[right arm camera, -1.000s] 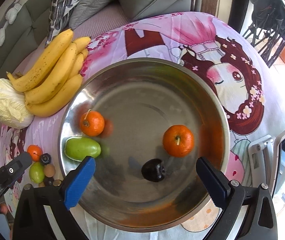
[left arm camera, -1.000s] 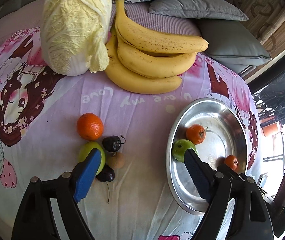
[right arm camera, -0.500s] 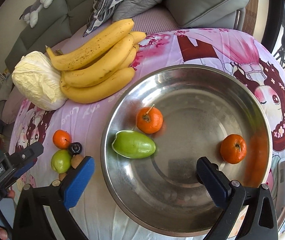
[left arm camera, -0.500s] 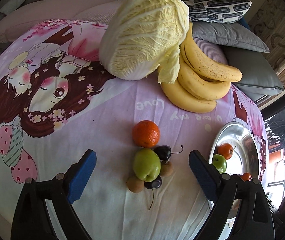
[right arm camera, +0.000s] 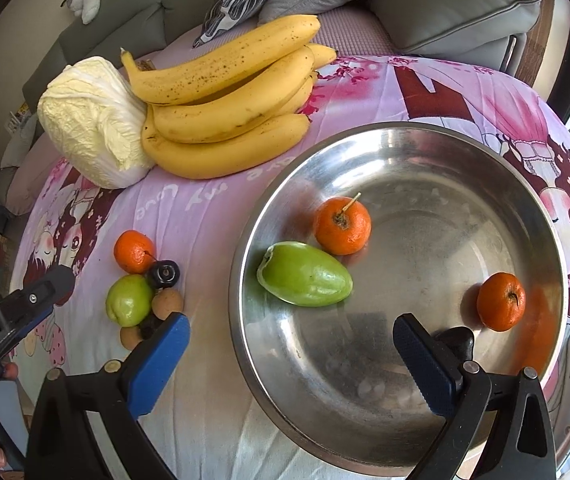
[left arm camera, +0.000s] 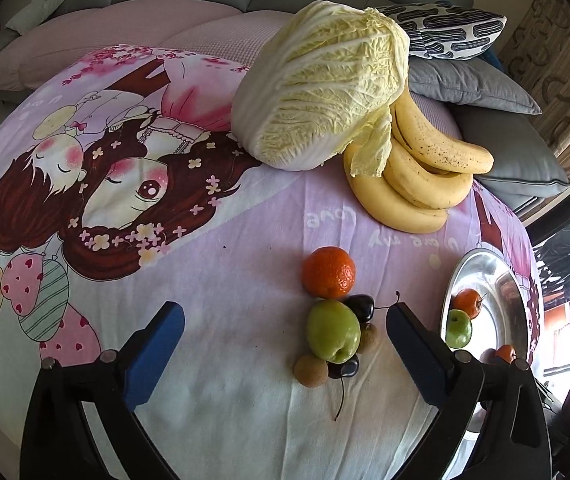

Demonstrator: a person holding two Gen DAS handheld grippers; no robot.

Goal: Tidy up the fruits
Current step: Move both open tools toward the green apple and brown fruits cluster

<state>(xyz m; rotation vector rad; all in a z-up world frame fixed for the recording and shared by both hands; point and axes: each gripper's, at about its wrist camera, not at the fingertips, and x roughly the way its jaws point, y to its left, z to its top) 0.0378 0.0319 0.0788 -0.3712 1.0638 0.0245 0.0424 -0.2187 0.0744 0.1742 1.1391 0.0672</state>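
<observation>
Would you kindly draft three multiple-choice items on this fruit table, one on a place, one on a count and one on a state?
1. Where does the cabbage lie?
A. in the steel bowl
B. on the cloth against the bananas
C. between the right fingers

2. How many oranges show inside the steel bowl?
A. one
B. two
C. four

3. How does the left gripper stand?
A. open, holding nothing
B. shut on a green fruit
C. shut on a cherry

Answers:
1. B: the cabbage rests on the printed cloth, touching the bananas.
2. B: one orange sits by the long green fruit, another near the bowl's right wall; a dark fruit is partly hidden behind a finger of the right gripper, which is also open.
3. A: its blue fingers stand wide apart, with the small fruit cluster lying untouched on the cloth.
</observation>
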